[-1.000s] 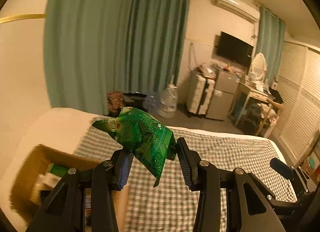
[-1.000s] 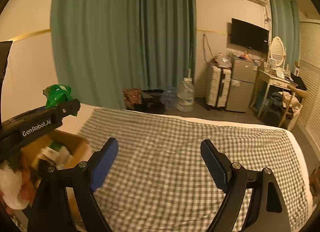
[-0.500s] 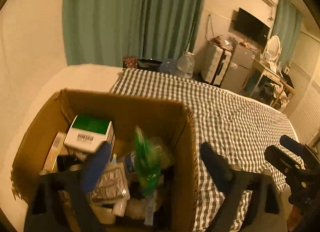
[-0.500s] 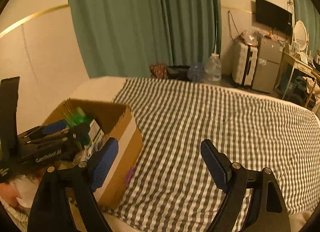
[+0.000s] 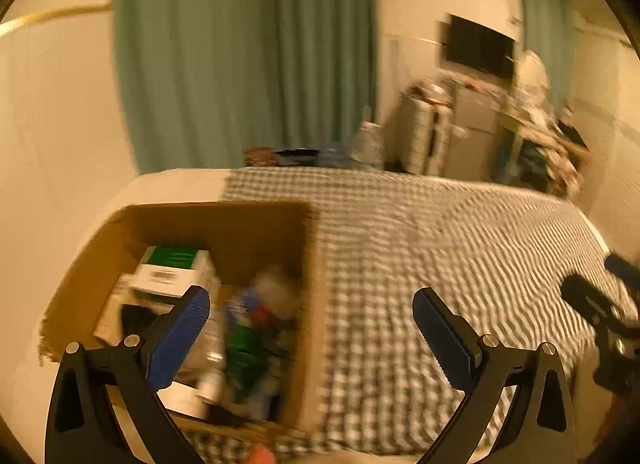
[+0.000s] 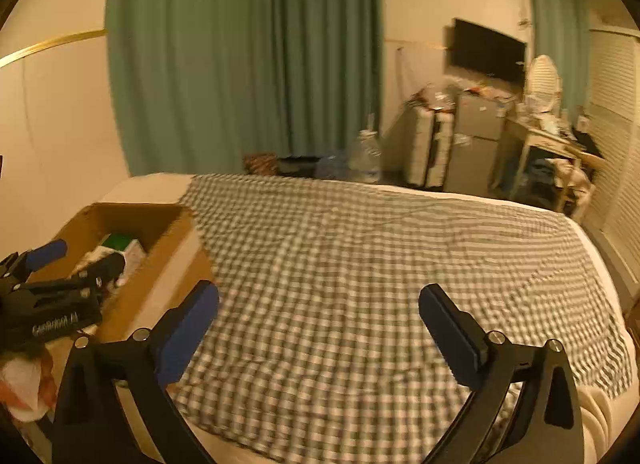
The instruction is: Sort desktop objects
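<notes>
Cardboard box [image 5: 224, 224] sits at the bed's left edge on the checked blanket [image 5: 440, 248], holding a green-and-white carton [image 5: 172, 272] and blurred packets. Your left gripper [image 5: 310, 314] hangs over the box's near right corner, jaws wide apart, nothing between them. Your right gripper [image 6: 318, 310] hovers above bare blanket, jaws likewise spread.
</notes>
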